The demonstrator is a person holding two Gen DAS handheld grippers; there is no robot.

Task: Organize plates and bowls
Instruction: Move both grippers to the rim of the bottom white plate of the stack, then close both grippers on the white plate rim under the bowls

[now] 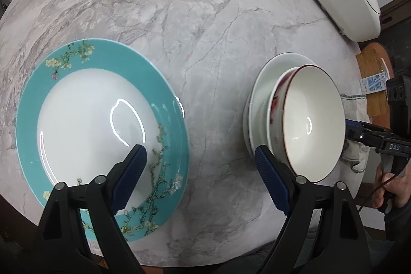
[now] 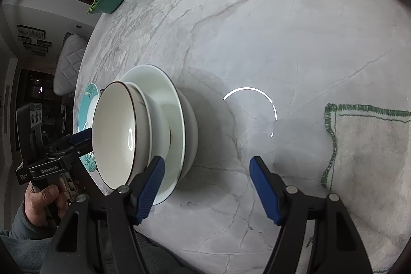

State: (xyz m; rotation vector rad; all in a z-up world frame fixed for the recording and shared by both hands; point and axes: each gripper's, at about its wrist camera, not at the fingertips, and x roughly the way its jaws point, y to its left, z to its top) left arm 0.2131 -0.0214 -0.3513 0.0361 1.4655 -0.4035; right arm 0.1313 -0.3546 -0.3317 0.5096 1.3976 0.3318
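A grey marble table (image 1: 205, 30) is seen from both wrist cameras. In the left wrist view a teal flowered plate (image 1: 102, 135) lies at the lower left of the frame, and a stack of white plates (image 1: 262, 94) topped by nested bowls, the uppermost a brown-rimmed bowl (image 1: 313, 122), stands at the right. The left gripper (image 1: 200, 161) is held with its fingers spread wide and nothing between them; one pad hangs over the teal plate and the other just beside the stack, with bare table in the gap. In the right wrist view the right gripper (image 2: 205, 171) is likewise held open and empty, its left pad close against the edge of the stack (image 2: 177, 125) at centre left, though contact cannot be confirmed; a green-stitched cloth (image 2: 367, 161) lies at the right. No dish is gripped by either tool, so the step in hand is judged to be an approach between placements, with the teal plate still to be gathered. The next move would call for one gripper to be lowered over that plate's rim and closed on it firmly, since glazed ware is likely to slip.
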